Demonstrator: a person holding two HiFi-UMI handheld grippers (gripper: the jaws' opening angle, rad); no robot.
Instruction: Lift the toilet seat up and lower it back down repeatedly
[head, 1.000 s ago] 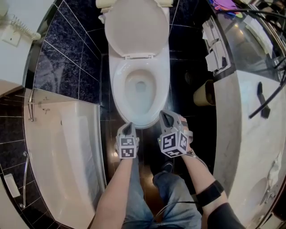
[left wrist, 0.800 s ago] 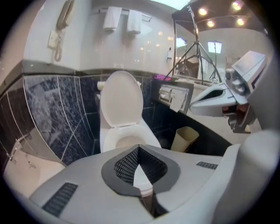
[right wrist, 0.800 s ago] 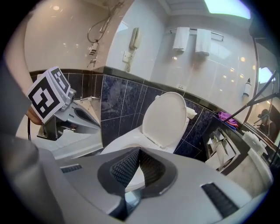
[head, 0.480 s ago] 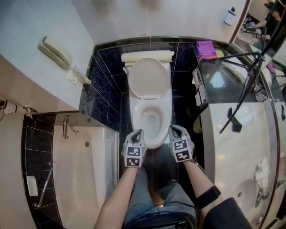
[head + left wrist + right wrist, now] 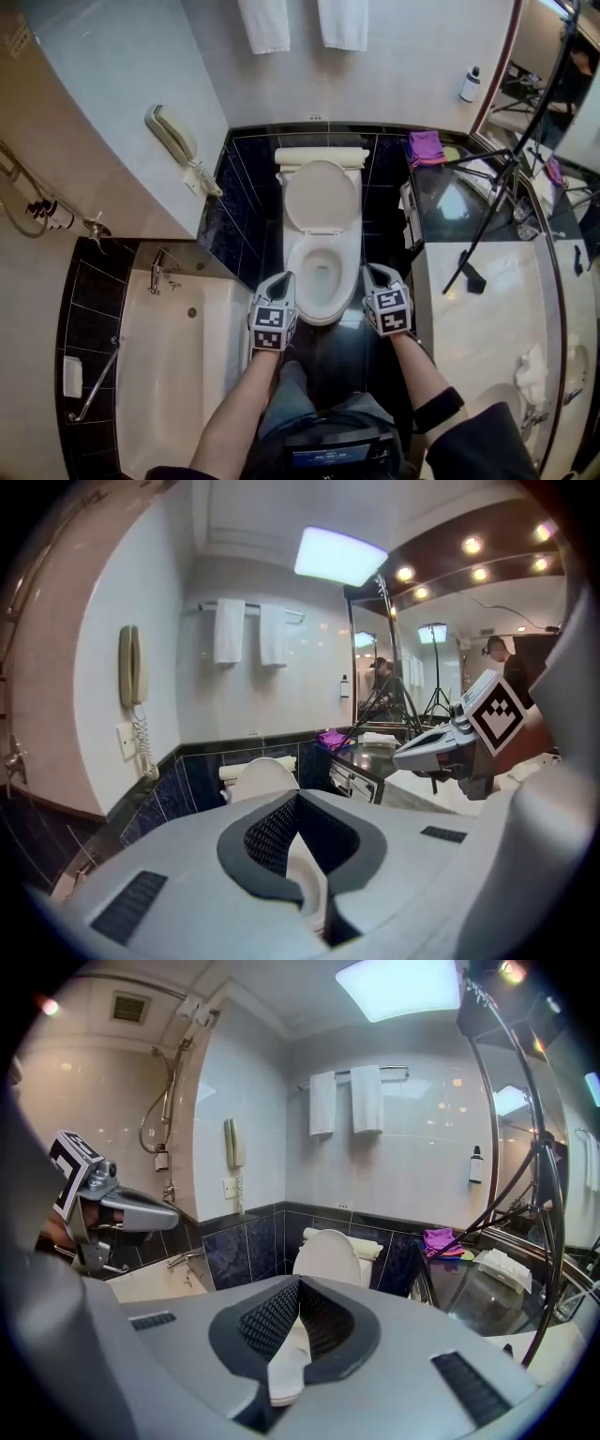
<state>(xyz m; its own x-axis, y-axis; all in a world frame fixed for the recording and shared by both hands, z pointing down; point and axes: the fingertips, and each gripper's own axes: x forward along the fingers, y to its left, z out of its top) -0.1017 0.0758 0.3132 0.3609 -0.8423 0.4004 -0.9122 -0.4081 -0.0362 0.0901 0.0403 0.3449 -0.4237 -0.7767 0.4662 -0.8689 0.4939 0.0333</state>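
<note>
The left tool (image 5: 298, 797) has its ribbed pads pressed together at the tip, with nothing pinched between them. Only a slice of white bowl shows through the gap lower down. The right tool (image 5: 298, 1283) is pressed together in the same way and is also empty. In the head view both are held side by side in the air above the dark floor (image 5: 328, 361). They flank the front edge of the toilet (image 5: 323, 305), left and right, and point toward the back wall, touching nothing.

The toilet seat (image 5: 305, 267) looks to lie flat on the bowl as the broad white ring round the opening, though it is too small to tell apart from the rim with certainty. Behind it the lid (image 5: 322, 195) stands upright against the tank.

A bathtub (image 5: 178, 375) sits to the toilet's left. On the wall above its far corner hangs a phone (image 5: 169, 136) with a coiled cord. The pale stone worktop (image 5: 487, 309) runs along the right side, with a purple cloth (image 5: 427, 147) at its far end by the back wall. A black tripod (image 5: 506, 178) leans over that end. Two white towels (image 5: 262, 23) hang on the back wall above the tank, and a small bottle (image 5: 470, 84) stands near the wall's right edge.
</note>
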